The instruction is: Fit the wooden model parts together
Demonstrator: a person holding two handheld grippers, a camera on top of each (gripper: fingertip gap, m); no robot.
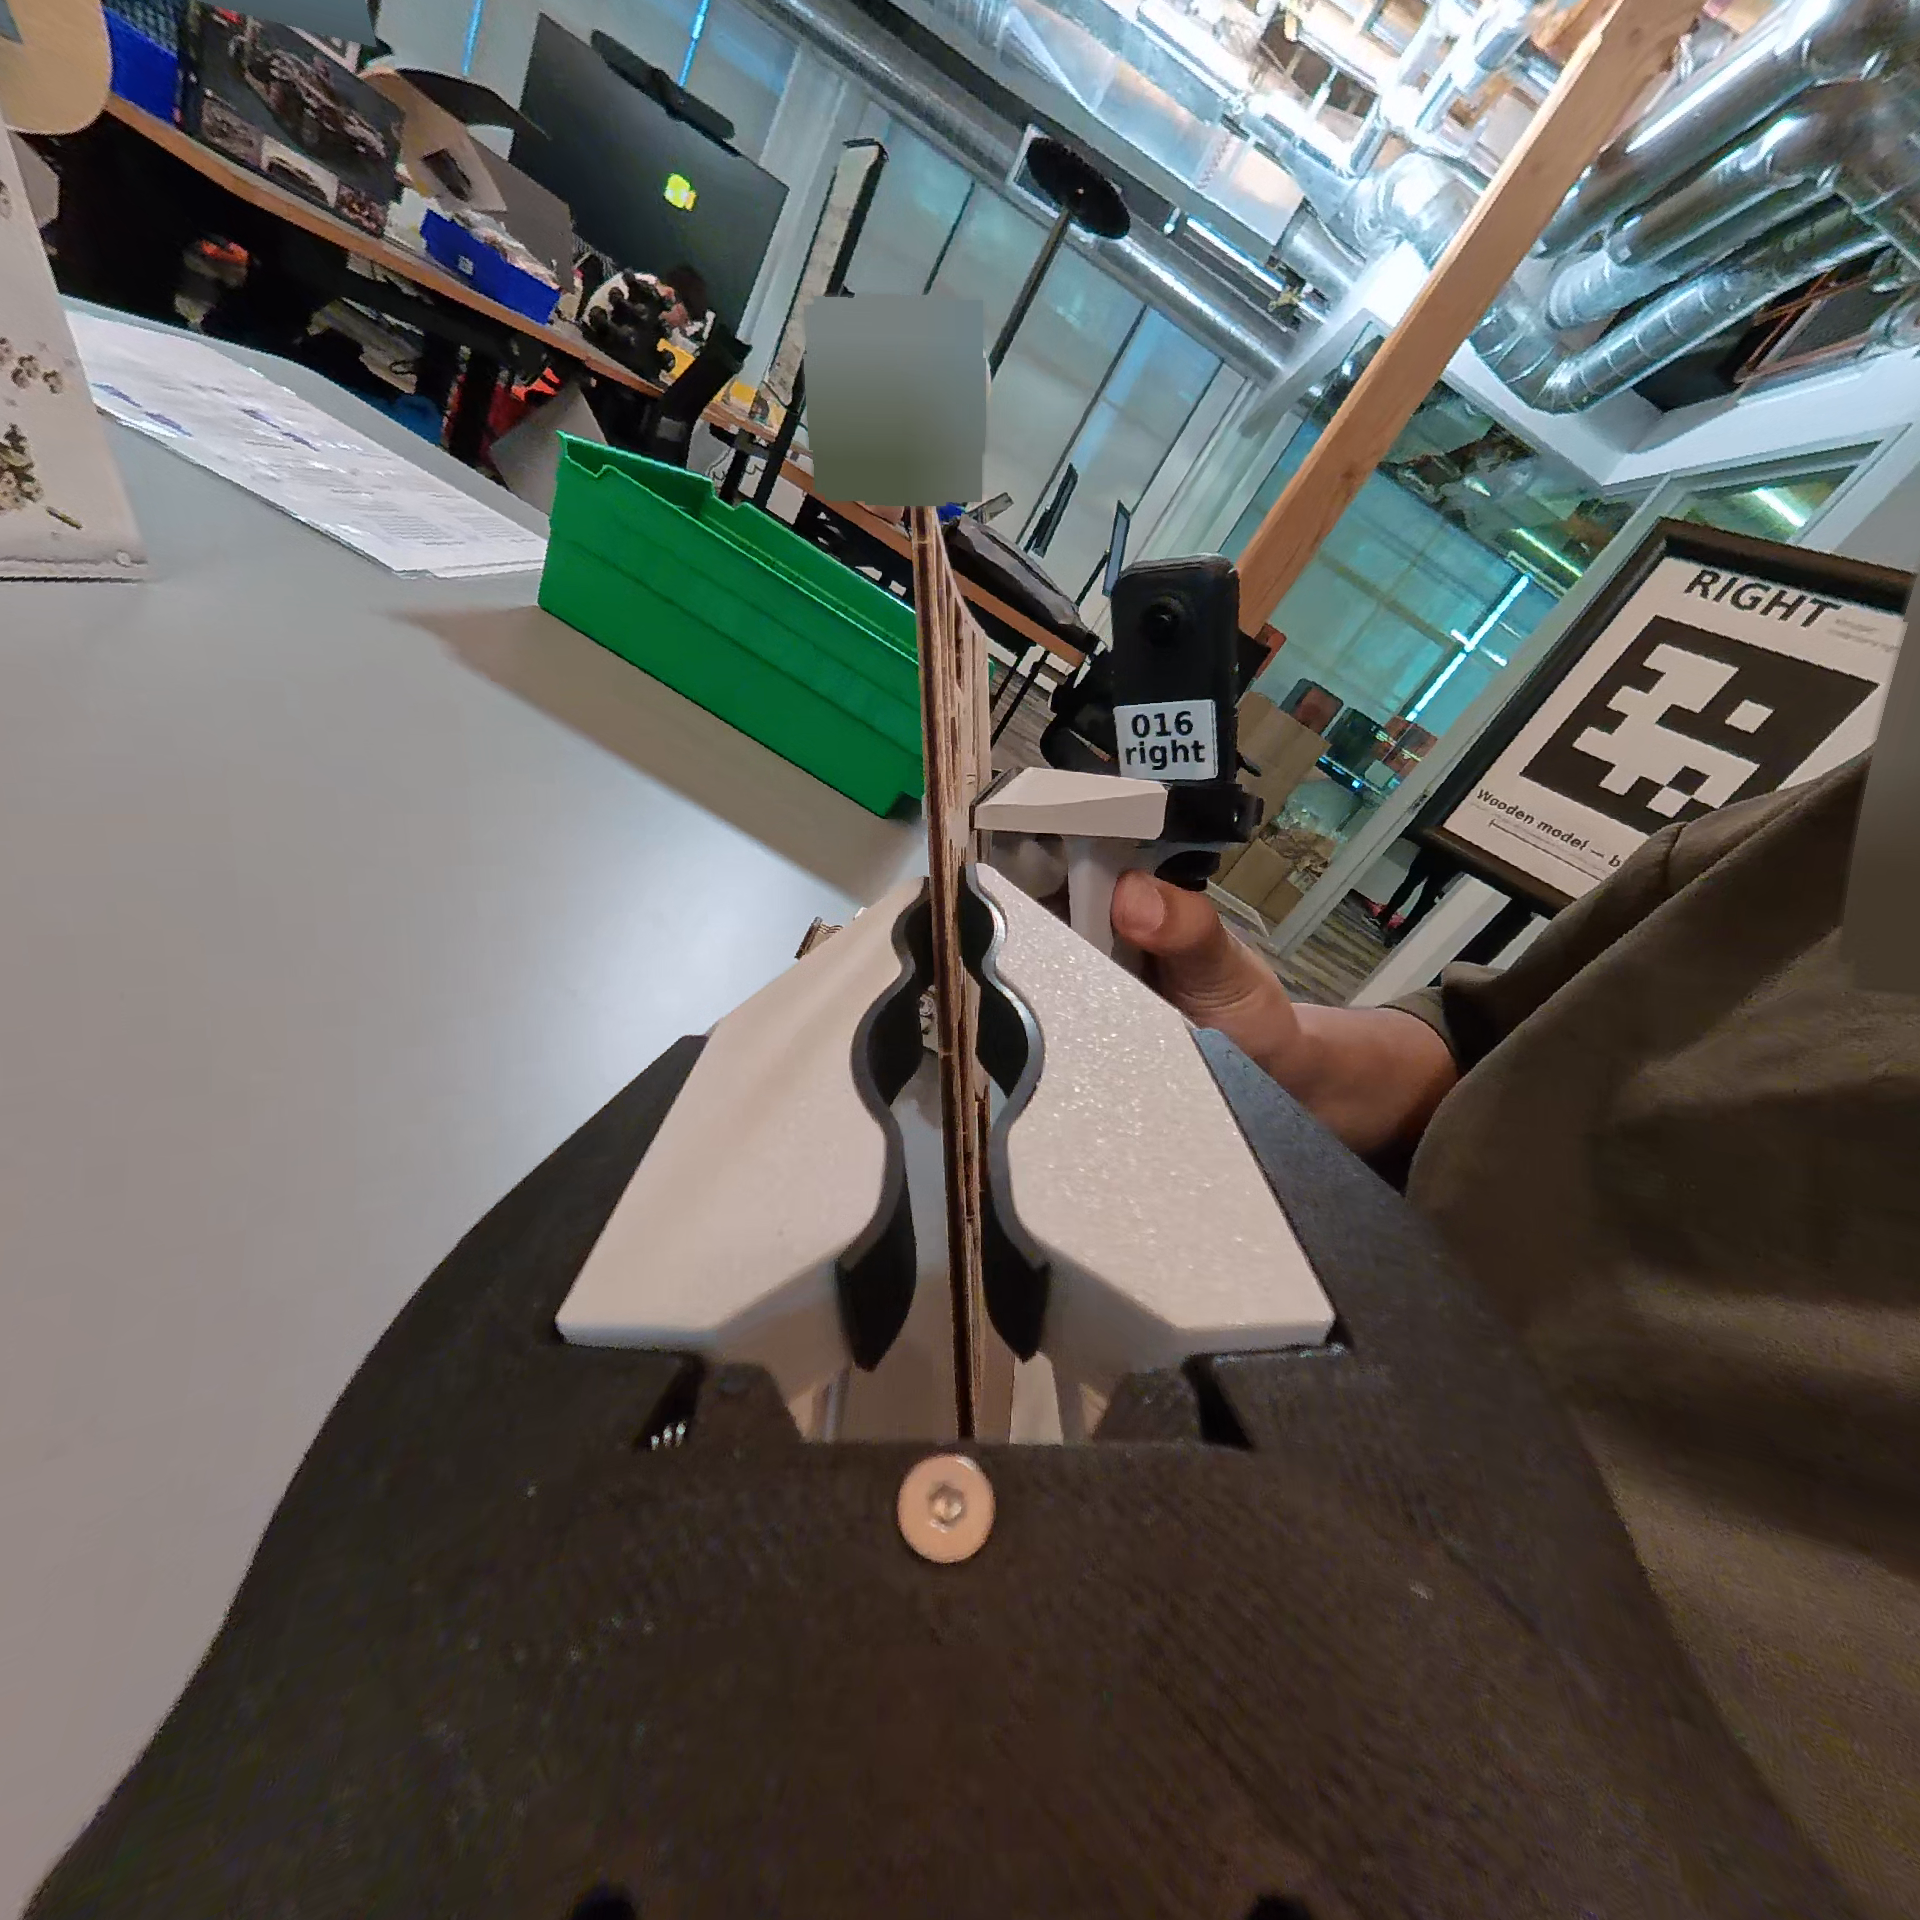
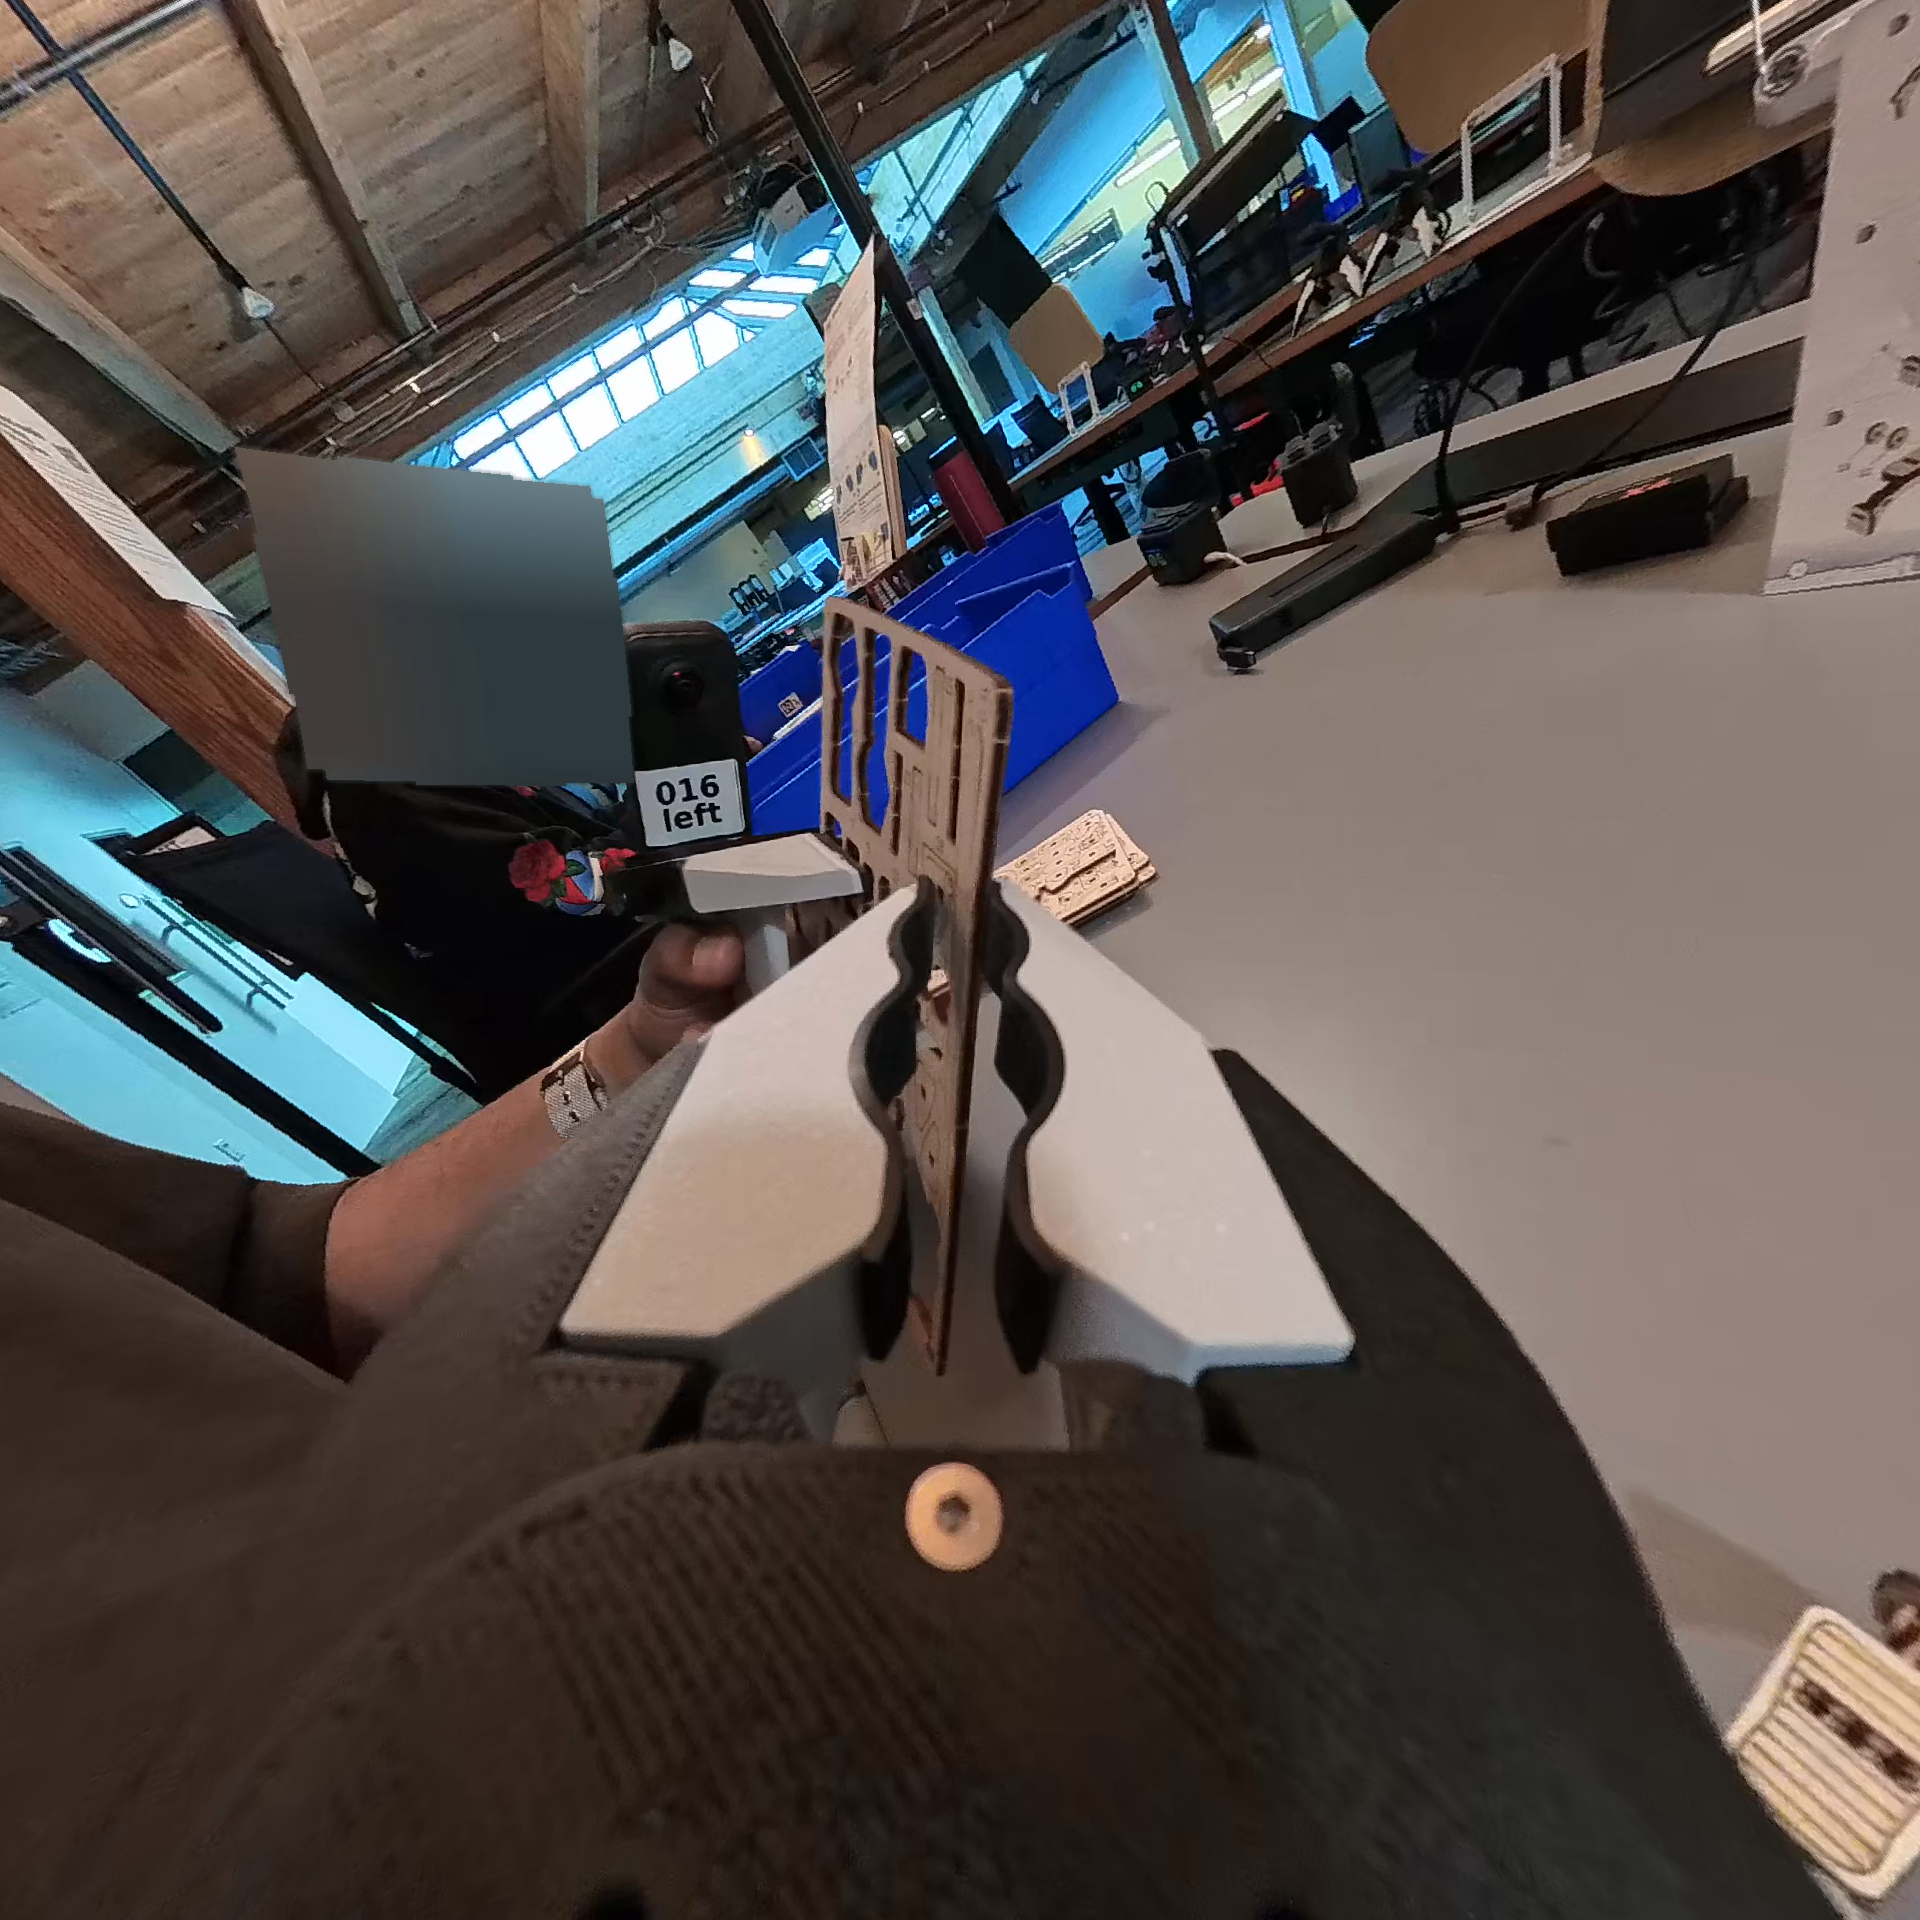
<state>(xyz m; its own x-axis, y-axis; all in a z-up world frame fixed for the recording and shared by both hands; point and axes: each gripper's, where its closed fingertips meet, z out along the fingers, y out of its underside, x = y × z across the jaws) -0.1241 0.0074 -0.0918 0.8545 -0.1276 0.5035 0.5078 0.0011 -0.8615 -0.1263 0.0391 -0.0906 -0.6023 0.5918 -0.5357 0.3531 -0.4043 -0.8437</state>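
A thin laser-cut wooden sheet (image 1: 943,727) stands upright and edge-on between my left gripper's (image 1: 951,904) fingers, which are shut on it above the grey table (image 1: 312,831). In the right wrist view the sheet (image 2: 914,748) shows several cut-out slots, and my right gripper (image 2: 951,914) is shut on it too. It appears to be one sheet held by both. A finger of the right gripper (image 1: 1070,805) meets the sheet from the right. A finger of the left gripper (image 2: 769,868) meets it from the left. A stack of further wooden sheets (image 2: 1086,878) lies on the table behind.
A green bin (image 1: 717,623) stands on the table beyond the sheet, with printed papers (image 1: 301,457) to the far left. Blue bins (image 2: 997,644) and black devices with cables (image 2: 1642,520) sit at the back. A small striped object (image 2: 1839,1756) lies near the right. My right fingertips sit around 4 cm from my left ones.
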